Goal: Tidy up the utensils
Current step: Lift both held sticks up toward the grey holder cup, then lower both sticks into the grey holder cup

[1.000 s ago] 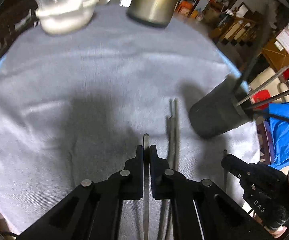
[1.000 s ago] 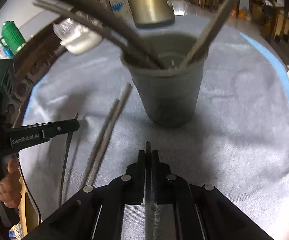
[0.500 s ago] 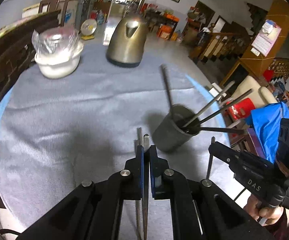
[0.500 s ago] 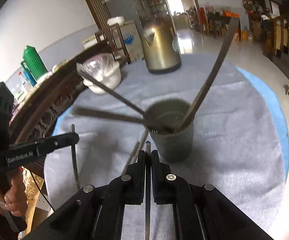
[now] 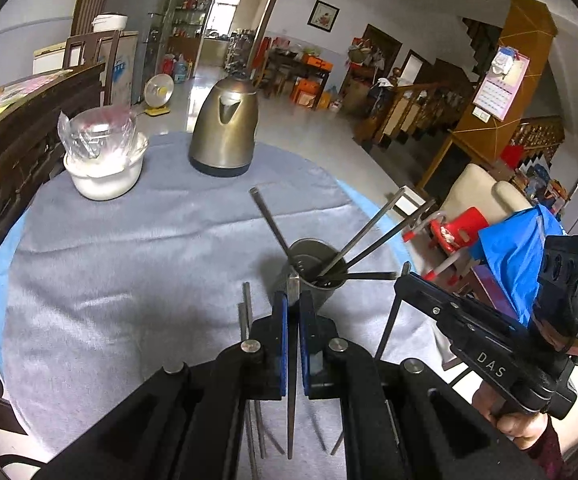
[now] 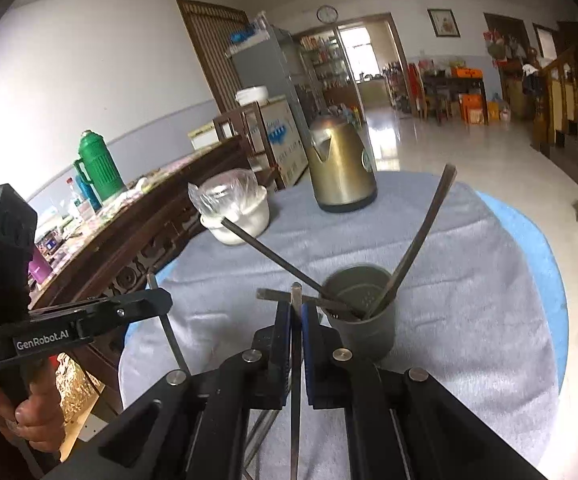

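My left gripper (image 5: 293, 300) is shut on a thin flat metal utensil (image 5: 291, 400) whose end sticks out past the pads. It hangs above the grey cloth, just short of the dark grey cup (image 5: 317, 280), which holds several metal utensils. Two more utensils (image 5: 245, 316) lie on the cloth left of the cup. My right gripper (image 6: 296, 312) is shut on a similar metal utensil (image 6: 295, 384), with the cup (image 6: 363, 320) just ahead to the right. Each view shows the other gripper from the side: the right gripper (image 5: 403, 280) and the left gripper (image 6: 161, 300), each with a utensil hanging from it.
A brass-coloured kettle (image 5: 225, 136) and a white bowl (image 5: 103, 168) with a plastic bag stand at the far side of the round table (image 5: 89, 264). A dark wooden bench (image 6: 129, 240) runs along the left. A hand (image 6: 29, 412) grips the left tool.
Both grippers have risen away from the cloth with their utensils and tipped up, so the cup now sits lower and smaller and the room behind shows.
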Demonstrator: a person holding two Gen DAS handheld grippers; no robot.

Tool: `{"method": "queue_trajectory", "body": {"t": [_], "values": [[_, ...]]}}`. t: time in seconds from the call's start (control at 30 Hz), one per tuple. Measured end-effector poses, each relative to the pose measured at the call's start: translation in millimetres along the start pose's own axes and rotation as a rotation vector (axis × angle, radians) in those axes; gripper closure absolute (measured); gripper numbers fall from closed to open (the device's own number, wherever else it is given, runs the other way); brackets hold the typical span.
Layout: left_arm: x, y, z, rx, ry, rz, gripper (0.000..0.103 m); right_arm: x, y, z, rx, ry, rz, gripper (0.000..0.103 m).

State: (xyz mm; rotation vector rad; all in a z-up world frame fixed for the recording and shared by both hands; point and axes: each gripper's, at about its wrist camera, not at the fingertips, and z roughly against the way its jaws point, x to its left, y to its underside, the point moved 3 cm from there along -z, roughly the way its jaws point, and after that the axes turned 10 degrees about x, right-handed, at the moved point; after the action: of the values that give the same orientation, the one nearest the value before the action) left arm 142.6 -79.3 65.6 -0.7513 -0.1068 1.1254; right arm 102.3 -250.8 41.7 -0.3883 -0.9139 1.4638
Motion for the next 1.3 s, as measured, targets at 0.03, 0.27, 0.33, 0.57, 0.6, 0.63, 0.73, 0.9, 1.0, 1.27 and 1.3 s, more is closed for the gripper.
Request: {"method": "queue_trajectory", "body": {"t": [0.03, 0.27, 0.33, 0.57, 0.6, 0.63, 0.73, 0.9, 1.0, 1.27, 1.3], "values": [[-1.5, -0.7, 1.6, -0.005, -0.001, -0.004, 0.098, -0.7, -0.3, 1.2, -0.004, -0.002, 0.000, 0.097], [-14.6, -11.4, 15.4, -0.043, -0.013, -0.028, 0.098, -9.7, -11.1, 18.7, -0.074, 0.000, -0.017, 0.097], [-18.5, -16.7, 18.6, -0.052, -0.017, -0.032, 0.098, -11.7, -16.1, 23.8, -0.095, 0.006, -0.016, 0.097], [-30.9, -39.7, 32.4, -0.115, -0.038, -0.049, 0.098, -15.6, -38.1, 41.4, -0.175, 0.017, -0.006, 0.097], [-31.9, -43.6, 34.4, -0.125, -0.039, -0.048, 0.098, -16.3, -42.0, 44.3, -0.190, 0.019, -0.007, 0.097], [-33.1, -47.1, 35.8, -0.134, -0.039, -0.048, 0.098, -16.8, -45.3, 47.2, -0.203, 0.020, -0.009, 0.097], [-36.9, -58.9, 40.8, -0.168, -0.054, -0.051, 0.098, -19.6, -55.4, 55.8, -0.251, 0.025, -0.018, 0.097], [-43.9, -75.5, 47.2, -0.229, -0.071, -0.063, 0.098, -21.2, -69.5, 66.7, -0.324, 0.051, -0.020, 0.097], [-47.3, -84.9, 49.3, -0.260, -0.077, -0.066, 0.098, -22.8, -77.7, 71.4, -0.368, 0.074, -0.023, 0.097], [-54.1, -105.0, 49.3, -0.333, -0.101, -0.078, 0.098, -23.0, -94.6, 73.0, -0.456, 0.145, -0.013, 0.097], [-55.2, -107.8, 49.2, -0.341, -0.103, -0.080, 0.098, -22.6, -96.9, 72.5, -0.470, 0.157, -0.010, 0.097]]}}
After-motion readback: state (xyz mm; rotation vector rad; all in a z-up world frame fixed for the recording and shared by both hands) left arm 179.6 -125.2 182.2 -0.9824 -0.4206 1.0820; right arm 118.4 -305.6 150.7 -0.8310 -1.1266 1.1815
